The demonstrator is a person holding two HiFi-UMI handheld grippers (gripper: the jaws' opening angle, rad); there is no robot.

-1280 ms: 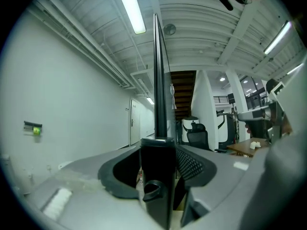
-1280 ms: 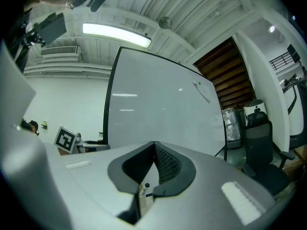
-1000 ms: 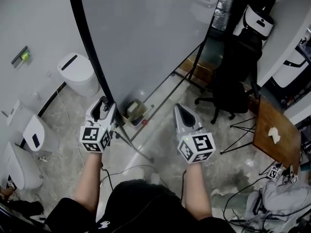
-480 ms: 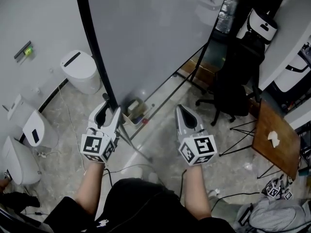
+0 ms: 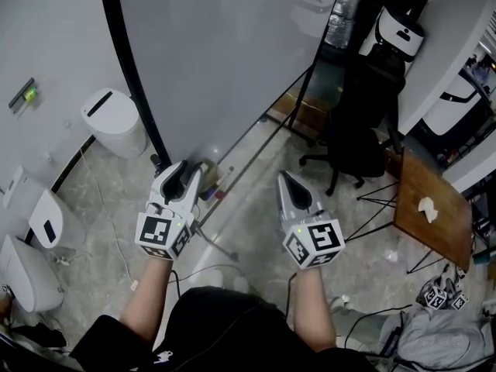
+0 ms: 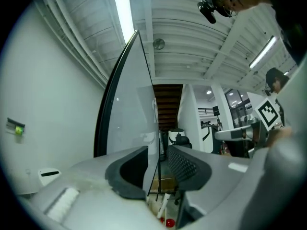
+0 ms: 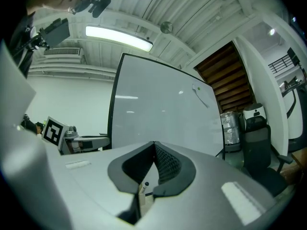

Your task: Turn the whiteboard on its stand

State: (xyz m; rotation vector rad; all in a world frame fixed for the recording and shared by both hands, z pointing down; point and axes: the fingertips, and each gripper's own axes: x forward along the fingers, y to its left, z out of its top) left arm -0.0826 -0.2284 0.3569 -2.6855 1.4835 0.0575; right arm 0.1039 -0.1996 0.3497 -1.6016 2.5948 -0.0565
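Bordering open floor [image 5: 248, 208], whiteboard edge [image 6: 105, 115] seemingly stands free.

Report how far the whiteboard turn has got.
Done, apparently: the whiteboard stands angled to the wall, gripped by nothing. In hand: nothing; the left gripper, jaws just closing, is empty near its black edge; the right gripper is shut, empty. Left: maybe nothing, unless it needs further turning.

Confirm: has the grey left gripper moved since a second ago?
Yes: left gripper went right, away from the white cylindrical bin; jaws have been closing, empty.
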